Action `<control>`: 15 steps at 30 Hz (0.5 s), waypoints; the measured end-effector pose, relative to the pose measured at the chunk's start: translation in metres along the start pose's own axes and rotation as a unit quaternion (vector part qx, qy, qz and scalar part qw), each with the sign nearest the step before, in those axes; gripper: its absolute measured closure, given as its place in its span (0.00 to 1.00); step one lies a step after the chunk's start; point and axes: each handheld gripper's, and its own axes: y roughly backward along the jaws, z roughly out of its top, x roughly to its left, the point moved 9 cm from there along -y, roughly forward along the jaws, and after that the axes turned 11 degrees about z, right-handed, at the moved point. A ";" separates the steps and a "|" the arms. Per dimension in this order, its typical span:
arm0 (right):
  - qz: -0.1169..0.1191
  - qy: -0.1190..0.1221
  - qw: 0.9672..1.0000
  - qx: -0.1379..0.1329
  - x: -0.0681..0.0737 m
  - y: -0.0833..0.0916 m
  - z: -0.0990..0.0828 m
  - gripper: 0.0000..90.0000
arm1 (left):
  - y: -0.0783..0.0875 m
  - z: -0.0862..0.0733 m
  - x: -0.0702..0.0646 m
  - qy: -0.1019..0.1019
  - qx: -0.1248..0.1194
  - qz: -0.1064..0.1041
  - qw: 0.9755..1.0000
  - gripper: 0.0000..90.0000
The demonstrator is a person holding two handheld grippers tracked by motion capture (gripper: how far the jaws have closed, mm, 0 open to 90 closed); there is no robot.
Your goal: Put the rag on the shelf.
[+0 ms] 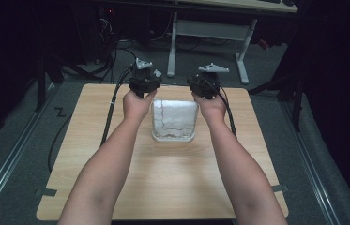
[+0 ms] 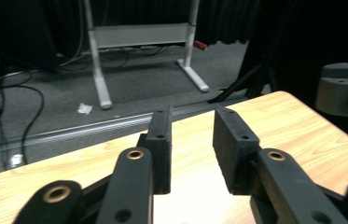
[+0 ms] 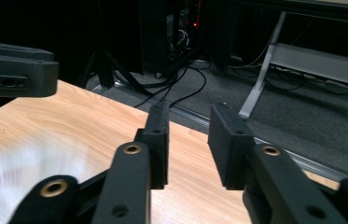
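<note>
A folded white towel [image 1: 174,120] with a thin dark line across it lies on the wooden table [image 1: 116,178], toward the far middle. The left gripper [image 1: 145,80] is held by a hand just beyond the towel's far left corner. The right gripper [image 1: 205,83] is held just beyond the far right corner. In the left gripper view the gripper [image 2: 191,135] stands open, with bare table between the jaws. In the right gripper view the gripper [image 3: 188,133] is open too, nothing between the jaws, and the towel [image 3: 3,182] is a white blur at lower left.
Beyond the table's far edge are grey carpet, cables [image 1: 111,51] and the white legs of a desk [image 1: 208,33]. A metal floor rail [image 1: 8,159] runs along the left. The other gripper's grey body [image 2: 346,91] shows at the right of the left gripper view.
</note>
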 end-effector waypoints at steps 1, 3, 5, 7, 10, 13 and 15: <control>0.001 0.000 1.000 0.000 0.000 0.000 0.000 0.73 | 0.001 0.000 0.001 0.002 0.002 0.001 1.000 0.71; 0.005 -0.003 1.000 0.003 0.000 0.000 -0.002 0.72 | 0.002 0.001 0.002 0.004 0.000 0.004 1.000 0.70; 0.005 -0.004 1.000 0.007 0.000 0.001 -0.003 0.70 | 0.005 0.001 0.002 0.005 -0.003 0.006 1.000 0.68; 0.003 -0.001 1.000 0.007 0.000 0.003 -0.004 0.68 | 0.007 0.000 0.002 0.004 0.001 0.006 1.000 0.67; -0.002 0.002 1.000 0.007 0.000 0.006 -0.003 0.65 | 0.014 -0.001 0.002 -0.006 -0.001 0.011 1.000 0.65; -0.001 0.007 1.000 0.009 0.002 0.009 -0.003 0.63 | 0.019 -0.001 0.004 -0.010 -0.002 0.014 1.000 0.63; 0.000 0.012 1.000 0.010 0.004 0.010 -0.002 0.63 | 0.023 -0.001 0.005 -0.013 -0.006 0.016 1.000 0.63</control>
